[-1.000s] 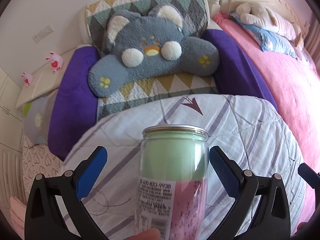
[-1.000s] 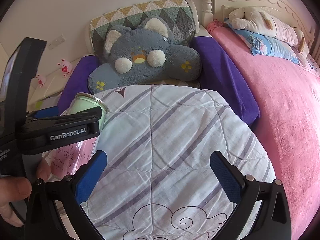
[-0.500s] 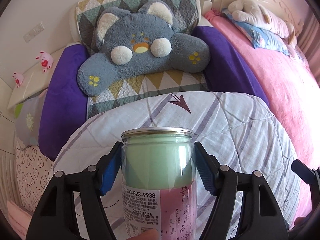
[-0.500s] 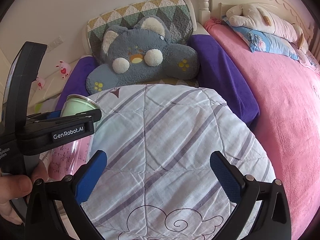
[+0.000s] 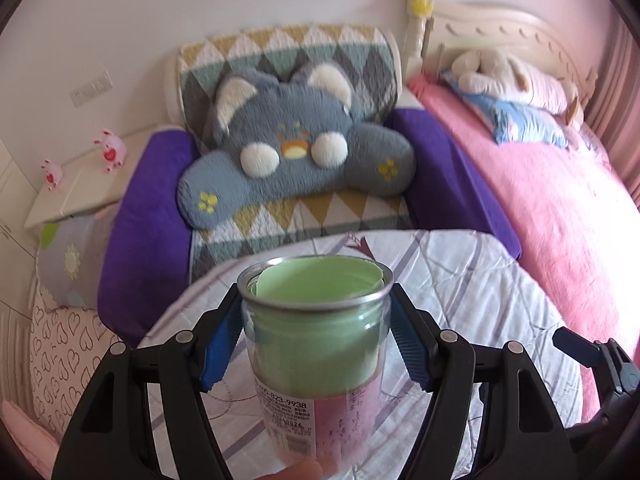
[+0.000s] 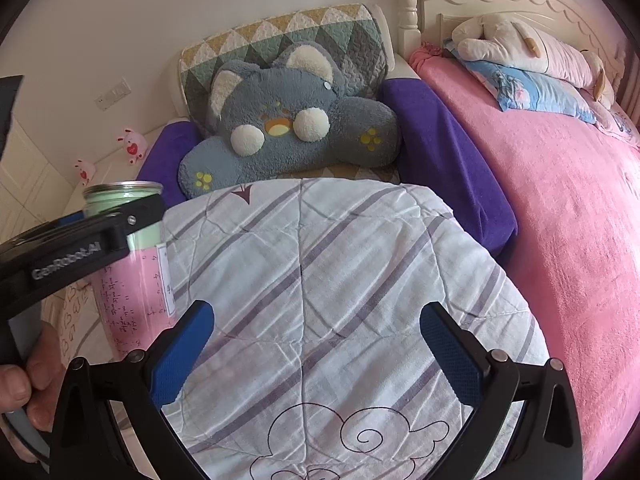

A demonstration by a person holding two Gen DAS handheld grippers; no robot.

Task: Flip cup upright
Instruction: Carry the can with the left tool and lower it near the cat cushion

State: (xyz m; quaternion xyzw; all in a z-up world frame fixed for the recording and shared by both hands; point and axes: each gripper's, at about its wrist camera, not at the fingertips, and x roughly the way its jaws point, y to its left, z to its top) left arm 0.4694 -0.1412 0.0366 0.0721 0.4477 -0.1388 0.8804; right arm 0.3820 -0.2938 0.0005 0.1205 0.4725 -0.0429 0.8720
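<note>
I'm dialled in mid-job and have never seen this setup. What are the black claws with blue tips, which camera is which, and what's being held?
No robot arm here: a person holds a two-finger clamp in each hand, and a fisheye camera on each looks out along its fingers. In the left wrist view, the left gripper has its blue pads closed on the sides of the cup, a clear can-shaped one with a metal rim and green and pink paper rolled inside, rim pointing up. In the right wrist view, the right gripper is open and empty above the striped quilt; the same cup appears at its left edge. Behind are a grey cat cushion and a pink blanket.
</note>
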